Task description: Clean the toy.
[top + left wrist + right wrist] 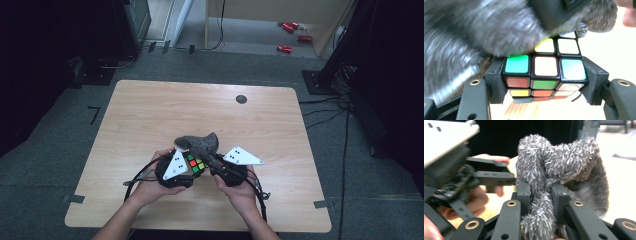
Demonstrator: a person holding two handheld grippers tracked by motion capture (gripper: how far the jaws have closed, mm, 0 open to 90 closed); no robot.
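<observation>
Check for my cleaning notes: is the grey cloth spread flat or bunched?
Bunched: the grey cloth is gathered in folds, pinched between the right gripper fingers.

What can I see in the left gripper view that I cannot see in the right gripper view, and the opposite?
The left gripper view shows the puzzle cube clamped between the left gripper's fingers, with green, white, yellow, red and orange stickers. The right gripper view shows the right gripper shut on a pinched fold of the grey fluffy cloth, and beside it the left gripper's grey plate and a hand. Both views share the grey fluffy cloth, which lies over the cube's top, and the pale wooden table.
</observation>
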